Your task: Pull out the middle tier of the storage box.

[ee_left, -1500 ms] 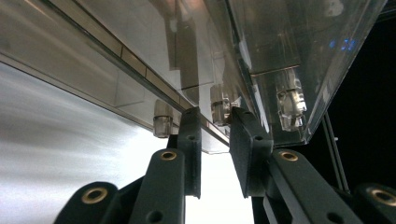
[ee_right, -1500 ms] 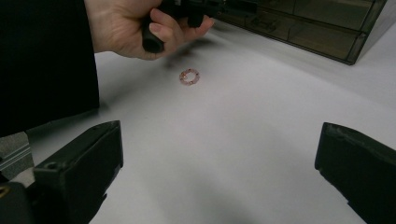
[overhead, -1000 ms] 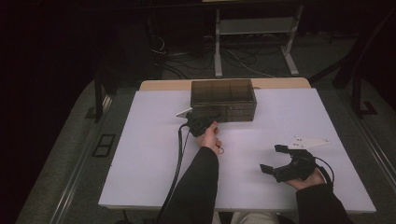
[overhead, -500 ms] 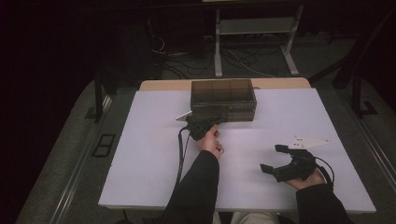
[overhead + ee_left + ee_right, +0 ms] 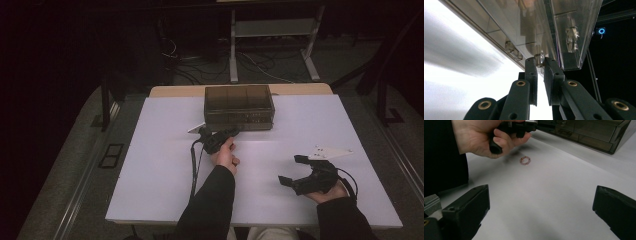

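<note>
Black left tongs (image 5: 539, 65) are pinched on the little clear knob (image 5: 539, 60) on the front of the smoky plastic drawer box (image 5: 239, 106), which sits at the far middle of the white tabletop (image 5: 160, 165). I'd guess I'm gripping it there because that knob is the only handle for pulling a drawer out. My right tongs (image 5: 294, 171) rest spread wide and empty on the near right. Small pinkish ring (image 5: 525, 160) lies loose near my left hand (image 5: 226, 154), probably headed for that drawer.
</note>
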`<action>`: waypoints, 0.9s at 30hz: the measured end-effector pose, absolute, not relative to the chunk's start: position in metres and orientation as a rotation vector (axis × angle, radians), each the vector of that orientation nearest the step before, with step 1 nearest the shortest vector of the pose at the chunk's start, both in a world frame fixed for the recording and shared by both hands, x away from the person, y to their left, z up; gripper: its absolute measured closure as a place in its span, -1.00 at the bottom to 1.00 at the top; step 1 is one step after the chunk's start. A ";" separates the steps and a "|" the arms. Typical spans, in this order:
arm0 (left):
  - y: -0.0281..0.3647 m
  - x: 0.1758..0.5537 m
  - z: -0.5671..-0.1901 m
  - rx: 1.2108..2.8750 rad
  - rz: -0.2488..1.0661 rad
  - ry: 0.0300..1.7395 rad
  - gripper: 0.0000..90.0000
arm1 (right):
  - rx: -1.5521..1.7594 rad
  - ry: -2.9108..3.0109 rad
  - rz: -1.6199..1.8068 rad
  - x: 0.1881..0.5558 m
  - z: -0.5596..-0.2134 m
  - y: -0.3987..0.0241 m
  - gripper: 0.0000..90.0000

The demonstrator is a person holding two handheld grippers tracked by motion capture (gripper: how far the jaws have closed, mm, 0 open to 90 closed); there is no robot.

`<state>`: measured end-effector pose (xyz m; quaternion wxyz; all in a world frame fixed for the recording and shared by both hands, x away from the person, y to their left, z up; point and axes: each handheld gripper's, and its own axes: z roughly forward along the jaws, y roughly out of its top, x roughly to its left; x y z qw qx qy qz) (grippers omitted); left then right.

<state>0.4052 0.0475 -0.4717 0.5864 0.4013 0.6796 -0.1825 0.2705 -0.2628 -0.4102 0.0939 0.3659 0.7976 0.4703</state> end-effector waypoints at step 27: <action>0.049 0.398 -0.470 0.983 -0.424 1.592 0.69 | 1.088 2.371 1.382 0.270 -0.411 -0.261 -0.99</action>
